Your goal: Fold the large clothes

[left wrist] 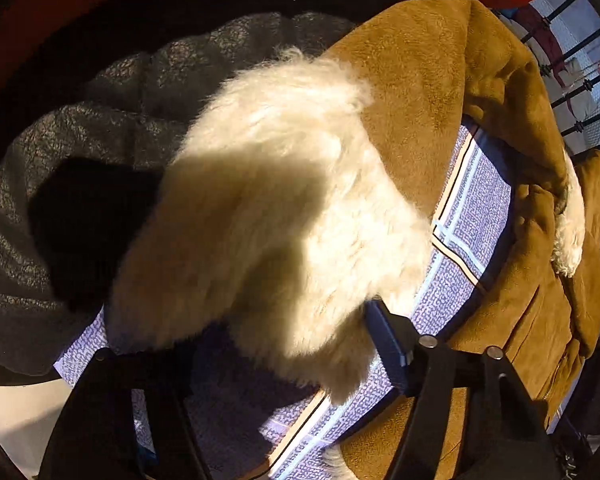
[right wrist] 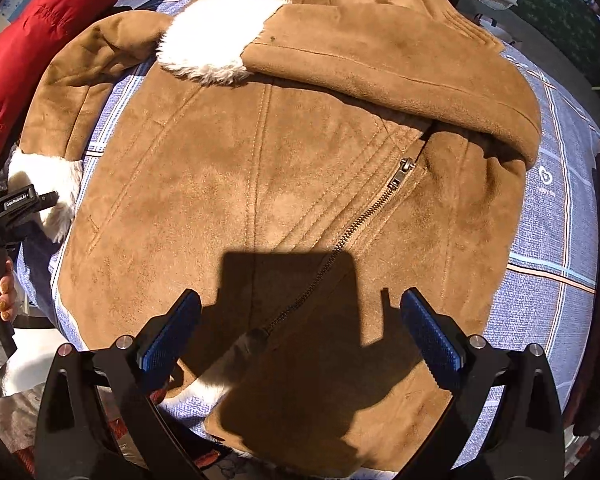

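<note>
Left wrist view: the left gripper [left wrist: 256, 344] pinches the white fur cuff [left wrist: 272, 216] of the tan suede jacket [left wrist: 428, 92], lifted over the blue patterned bedsheet [left wrist: 464, 216]. Right wrist view: the right gripper [right wrist: 300, 336] hovers spread wide above the jacket's hem, zipper [right wrist: 364, 216] closed, far sleeve [right wrist: 380, 56] folded across the chest.

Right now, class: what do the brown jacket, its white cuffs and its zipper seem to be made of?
Jacket: suede or faux suede, going by the matte, napped surface.
Cuffs: fluffy pile, likely faux fur or shearling.
Zipper: metal, with dull grey teeth and a grey pull.
</note>
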`<move>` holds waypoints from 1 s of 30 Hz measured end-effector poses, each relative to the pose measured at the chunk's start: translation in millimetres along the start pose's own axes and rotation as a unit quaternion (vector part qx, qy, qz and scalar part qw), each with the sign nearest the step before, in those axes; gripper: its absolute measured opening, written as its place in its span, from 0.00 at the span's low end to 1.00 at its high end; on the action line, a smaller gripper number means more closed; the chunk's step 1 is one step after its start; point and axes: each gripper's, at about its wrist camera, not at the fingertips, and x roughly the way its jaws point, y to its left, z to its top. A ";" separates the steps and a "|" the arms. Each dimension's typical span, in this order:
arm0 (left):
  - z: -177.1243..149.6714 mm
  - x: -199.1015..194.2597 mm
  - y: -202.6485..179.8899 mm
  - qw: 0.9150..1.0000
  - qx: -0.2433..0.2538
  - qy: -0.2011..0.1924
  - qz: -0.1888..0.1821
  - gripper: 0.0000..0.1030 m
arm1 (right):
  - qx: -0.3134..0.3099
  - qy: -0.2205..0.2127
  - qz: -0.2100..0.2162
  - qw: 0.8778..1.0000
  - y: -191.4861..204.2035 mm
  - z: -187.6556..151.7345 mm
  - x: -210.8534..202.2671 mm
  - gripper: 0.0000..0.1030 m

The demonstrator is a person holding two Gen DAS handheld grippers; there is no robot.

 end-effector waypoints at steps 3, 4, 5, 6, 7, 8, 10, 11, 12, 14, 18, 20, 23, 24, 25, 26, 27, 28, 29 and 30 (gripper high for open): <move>-0.6 -6.9 -11.7 1.000 0.025 0.000 -0.018 0.20 | -0.002 0.000 -0.009 1.000 -2.6 -3.7 -0.3 0.96; -1.1 -14.6 -17.5 0.999 0.032 -0.004 -0.022 0.19 | -0.002 0.002 -0.009 1.000 -3.2 -4.4 0.1 0.96; -1.7 -24.7 -22.3 0.999 0.038 -0.011 -0.027 0.18 | -0.001 0.002 -0.008 1.000 -3.6 -4.4 0.5 0.96; -2.3 -37.8 -27.3 0.998 0.045 -0.022 -0.032 0.17 | 0.000 0.002 -0.008 1.000 -3.4 -3.9 0.7 0.96; -3.3 -56.9 -34.6 0.997 0.059 -0.040 -0.038 0.17 | -0.001 0.001 -0.008 1.000 -3.1 -2.6 1.1 0.96; -4.7 -79.9 -43.8 0.994 0.079 -0.064 -0.043 0.16 | -0.002 -0.002 -0.009 1.000 -3.0 -0.9 0.4 0.96; -3.7 -125.9 -60.0 0.986 0.112 -0.111 -0.062 0.16 | -0.003 -0.007 -0.008 1.000 -2.4 1.7 -0.4 0.96; -0.4 -148.5 -69.1 0.981 0.122 -0.135 -0.069 0.16 | -0.003 -0.009 -0.006 1.000 -1.1 3.9 0.0 0.96; 5.1 -176.5 -76.2 0.975 0.129 -0.164 -0.075 0.15 | -0.002 -0.010 -0.003 1.000 -1.3 5.3 0.3 0.96; 26.9 -220.4 -84.9 0.965 0.127 -0.205 -0.101 0.15 | 0.000 -0.011 0.002 1.000 -1.7 8.0 0.7 0.96; 67.4 -284.2 -104.4 0.945 0.123 -0.274 -0.126 0.14 | 0.002 -0.018 0.016 1.000 -1.8 14.7 -0.9 0.95; 82.1 -304.0 -112.0 0.936 0.128 -0.302 -0.132 0.13 | 0.006 -0.025 0.023 0.999 -3.7 17.0 -3.9 0.95; 103.2 -319.4 -125.9 0.928 0.129 -0.321 -0.140 0.11 | 0.019 -0.037 0.028 0.999 -11.4 15.7 -10.8 0.95; 109.0 -323.3 -131.8 0.925 0.132 -0.330 -0.135 0.08 | 0.026 -0.039 0.029 0.998 -15.9 14.2 -12.5 0.95; 110.8 -325.7 -140.0 0.920 0.140 -0.344 -0.128 0.00 | 0.035 -0.041 0.031 0.998 -21.5 13.1 -14.3 0.95; 114.1 -328.5 -152.2 0.916 0.155 -0.347 -0.127 0.00 | 0.045 -0.043 0.033 0.998 -27.7 11.5 -15.9 0.95; 118.3 -326.5 -169.8 0.915 0.179 -0.336 -0.133 0.00 | 0.054 -0.045 0.034 0.997 -34.0 10.3 -17.4 0.95; 119.2 -320.5 -190.4 0.915 0.204 -0.322 -0.134 0.00 | 0.064 -0.047 0.035 0.996 -40.7 8.7 -19.1 0.95; 117.8 -314.9 -208.8 0.913 0.221 -0.315 -0.135 0.00 | 0.073 -0.048 0.036 0.996 -46.3 7.8 -19.9 0.95; 115.6 -309.1 -223.7 0.912 0.236 -0.304 -0.141 0.00 | 0.083 -0.049 0.037 0.995 -51.5 8.0 -20.5 0.95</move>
